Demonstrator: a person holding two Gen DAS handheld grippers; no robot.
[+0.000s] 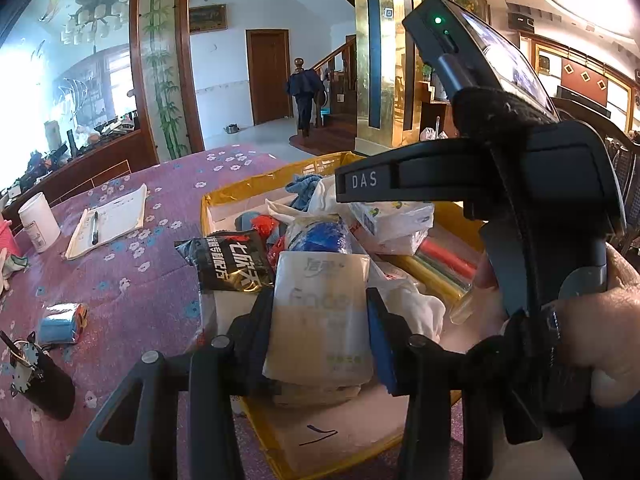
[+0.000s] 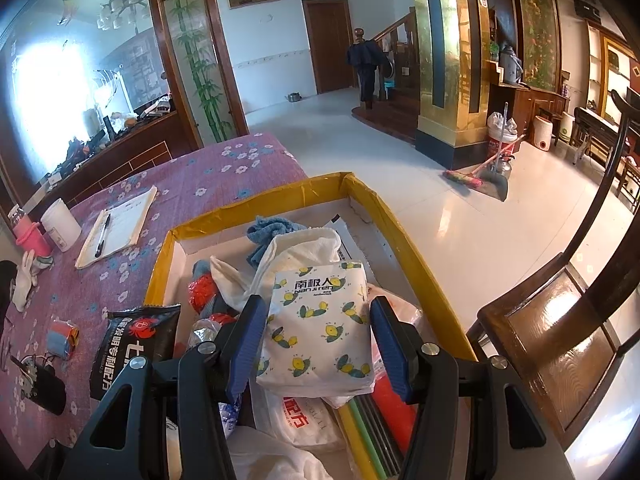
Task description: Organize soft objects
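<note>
My left gripper (image 1: 320,320) is shut on a white and beige tissue pack (image 1: 320,320) and holds it over the near end of the yellow-rimmed box (image 1: 206,216). My right gripper (image 2: 316,332) is shut on a white tissue pack printed with yellow lemons (image 2: 320,320), held above the box (image 2: 160,256). The right gripper's body shows in the left wrist view (image 1: 500,184), with the lemon pack (image 1: 396,216) beyond it. The box holds several soft things: a blue cloth (image 2: 268,232), white plastic bags (image 2: 296,248), a black snack bag (image 1: 228,260) on its left rim, and coloured rolls (image 2: 376,420).
The box stands on a table with a purple flowered cloth (image 1: 132,280). On the table's left lie a notepad with a pen (image 1: 108,220), a white cup (image 1: 38,220), a small blue pack (image 1: 60,322) and a dark object (image 1: 40,384). A wooden chair (image 2: 560,340) stands to the right.
</note>
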